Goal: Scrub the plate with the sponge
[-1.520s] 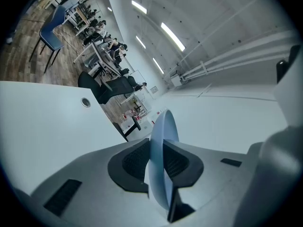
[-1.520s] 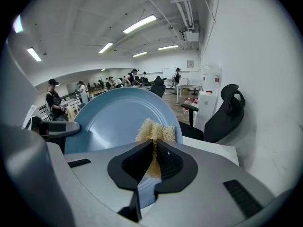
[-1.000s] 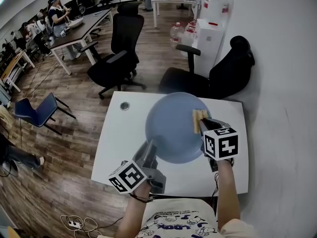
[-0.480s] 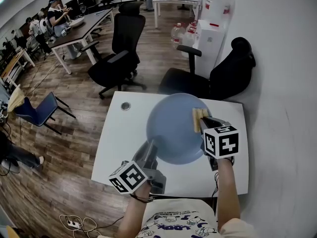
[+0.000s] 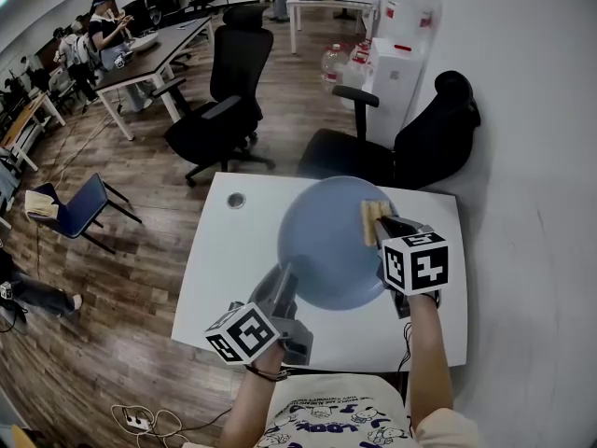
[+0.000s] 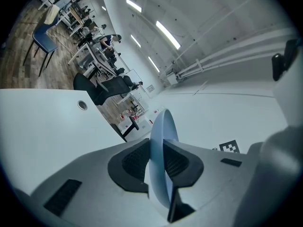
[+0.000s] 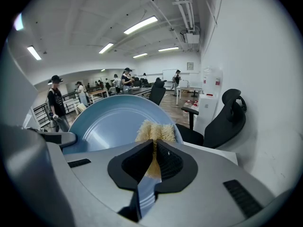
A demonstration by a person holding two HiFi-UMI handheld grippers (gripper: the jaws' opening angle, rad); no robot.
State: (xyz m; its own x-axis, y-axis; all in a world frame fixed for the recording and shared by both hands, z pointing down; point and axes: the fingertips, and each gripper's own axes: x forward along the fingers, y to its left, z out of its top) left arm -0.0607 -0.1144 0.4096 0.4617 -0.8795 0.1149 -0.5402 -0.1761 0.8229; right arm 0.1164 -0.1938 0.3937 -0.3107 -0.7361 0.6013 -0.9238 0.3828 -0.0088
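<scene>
Two holds are in place: your left gripper clamps the near rim of the large round blue plate, held over the white table, and your right gripper pinches the frayed yellow sponge at the plate's right rim. The plate looks rigid, smooth and probably slippery, so one rim pinch may let it twist under pressure; the sponge is soft and yields. Open tabletop lies left of the plate, and a black office chair stands just beyond the plate.
</scene>
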